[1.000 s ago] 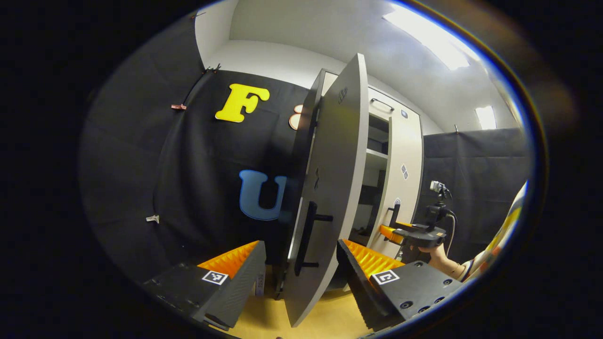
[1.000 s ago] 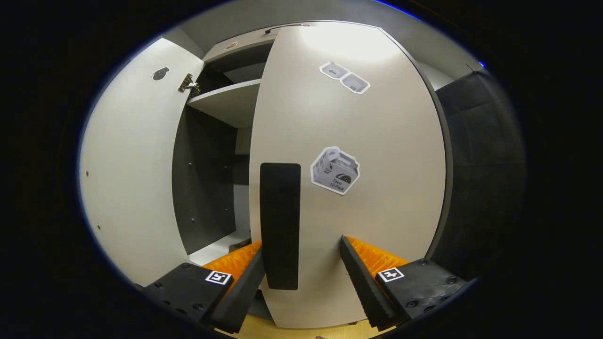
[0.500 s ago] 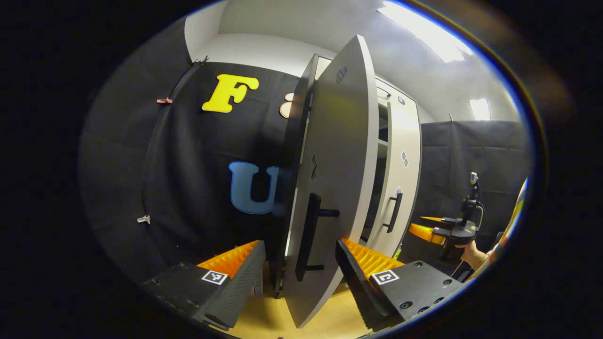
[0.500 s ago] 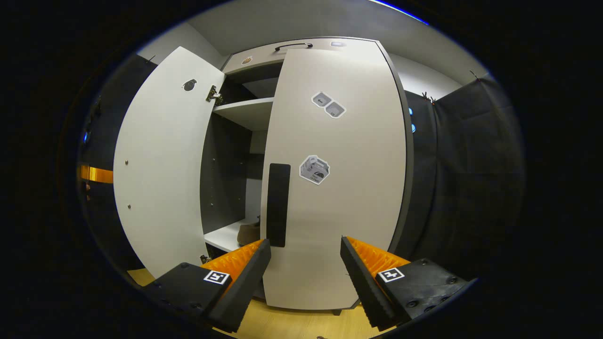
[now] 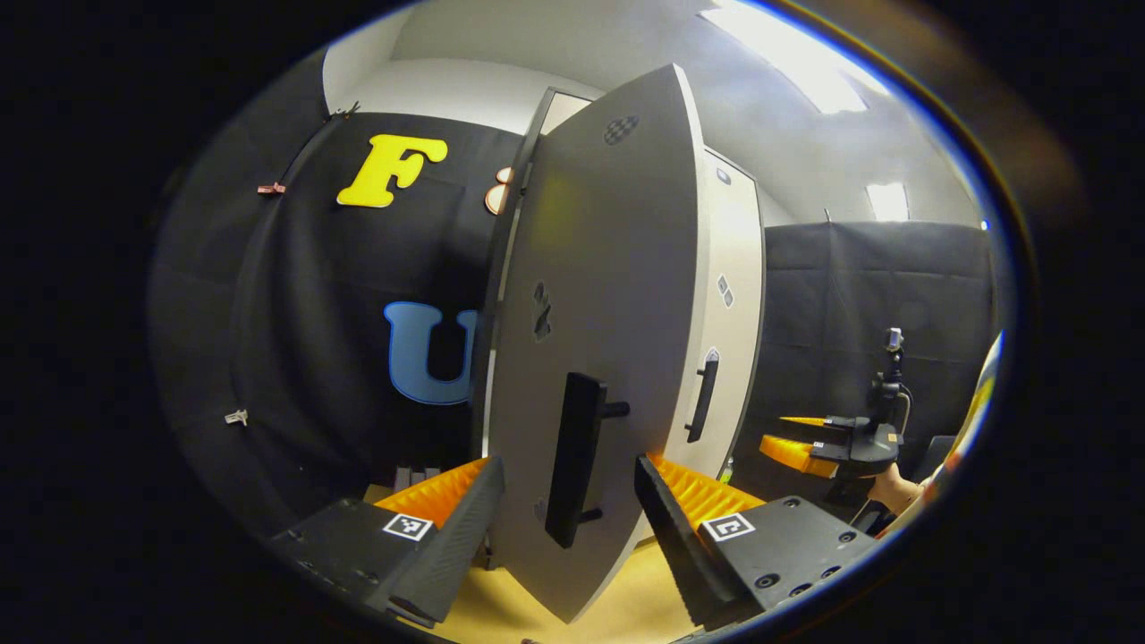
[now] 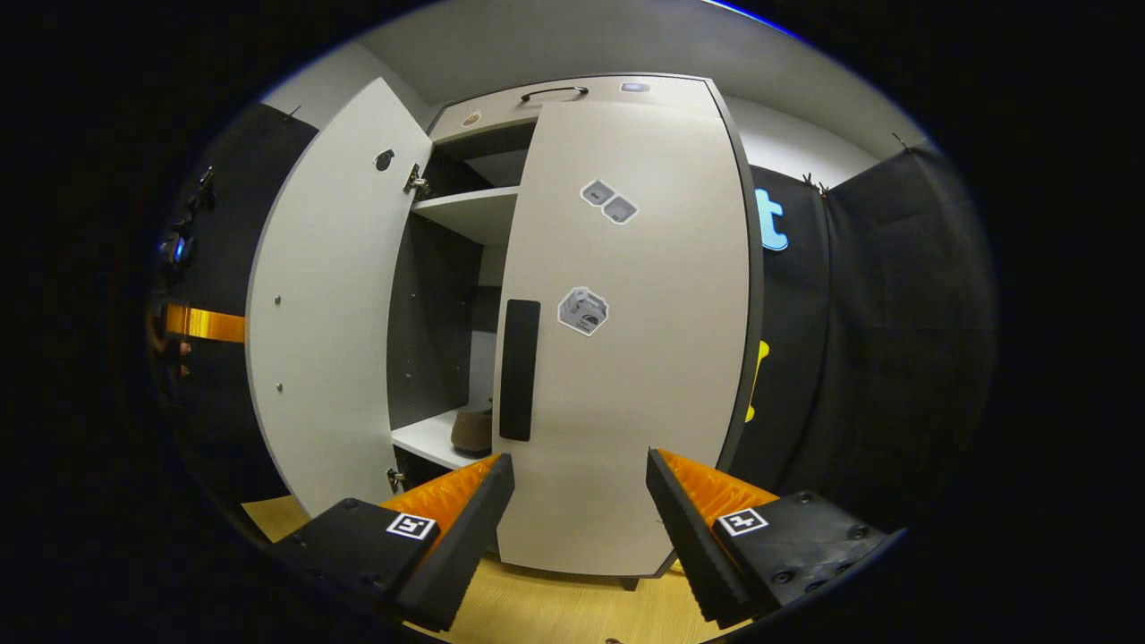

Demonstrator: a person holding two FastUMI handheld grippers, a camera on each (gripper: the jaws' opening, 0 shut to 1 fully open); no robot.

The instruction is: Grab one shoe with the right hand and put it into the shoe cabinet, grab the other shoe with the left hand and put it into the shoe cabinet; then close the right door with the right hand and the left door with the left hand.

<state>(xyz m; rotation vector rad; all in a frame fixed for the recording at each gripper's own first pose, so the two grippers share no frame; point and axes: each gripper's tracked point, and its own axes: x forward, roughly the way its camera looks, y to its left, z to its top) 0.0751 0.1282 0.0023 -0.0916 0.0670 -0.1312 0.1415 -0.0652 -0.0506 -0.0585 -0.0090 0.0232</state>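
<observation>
Late in the task, by the look of it: doors being closed. At the centre of the right gripper view, the right door (image 6: 644, 358) lying flush with the shoe cabinet (image 6: 666, 88), seemingly home, the right door handle (image 6: 519, 368) just left of centre. Right gripper (image 6: 577, 461) at the bottom of that frame, fingers spread, nothing between them, apart from the panel; probably held clear for want of any further pushing to do there. Seen again at the lower right of the left gripper view (image 5: 805, 438), carried by a hand (image 5: 890, 487), parted and empty there too.

Left of the closed panel, a dark gap into the cabinet. Low in that gap, one shoe (image 6: 471, 429) resting on the lower shelf (image 6: 420, 440). Second shoe presumably behind the right door; not possible to confirm.

Left door (image 5: 599, 268) partway open across the middle of the left gripper view, outer face towards the camera; inner face at the left of the right gripper view (image 6: 331, 313). Left gripper (image 5: 568, 465) at bottom centre, fingers wide apart, gripping nothing, framing the left door handle (image 5: 572, 456) in the picture. Contact with panel or handle impossible to tell. Likely placed there for a press on the outer face near the free edge, the spot of best leverage.

Left to do, judging from this: swinging the left door shut against the right one.
</observation>
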